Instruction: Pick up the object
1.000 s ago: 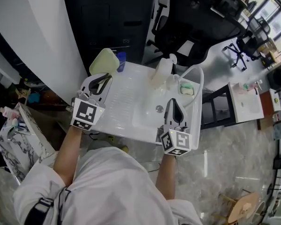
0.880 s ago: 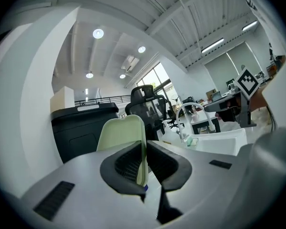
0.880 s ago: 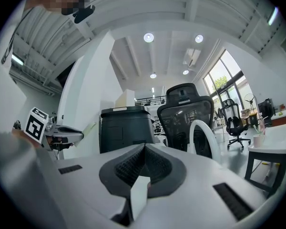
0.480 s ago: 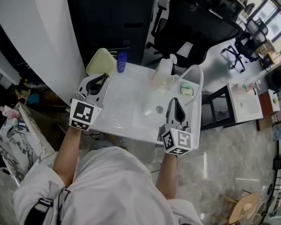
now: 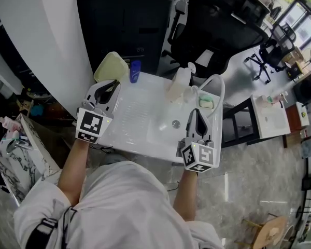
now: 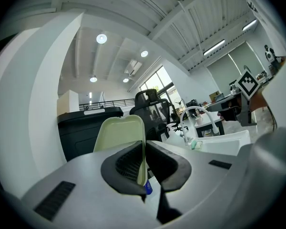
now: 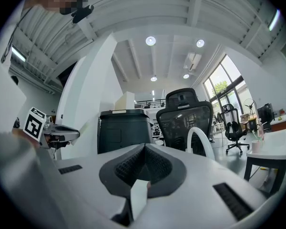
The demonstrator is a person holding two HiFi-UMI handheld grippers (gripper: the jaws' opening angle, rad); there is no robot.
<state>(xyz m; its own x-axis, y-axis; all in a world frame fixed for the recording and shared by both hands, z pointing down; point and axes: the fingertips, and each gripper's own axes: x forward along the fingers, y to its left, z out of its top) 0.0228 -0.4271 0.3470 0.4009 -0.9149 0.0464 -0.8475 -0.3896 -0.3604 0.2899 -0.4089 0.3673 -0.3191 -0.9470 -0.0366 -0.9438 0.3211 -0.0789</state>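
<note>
Pale-green tray (image 6: 118,132) edge sits between your closing left fingers (image 6: 125,165); pinch firmly before lifting. Meanwhile your right fingers (image 7: 155,168) are shut, empty.

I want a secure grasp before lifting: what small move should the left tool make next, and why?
Probably finish closing before lifting: the left tool is closing its jaws with the thin edge of the pale green lid between them, so a firmer pinch seems wise.

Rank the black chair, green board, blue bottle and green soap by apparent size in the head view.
1. black chair, largest
2. green board
3. blue bottle and green soap look about alike, both smallest, so I won't rank them.
</note>
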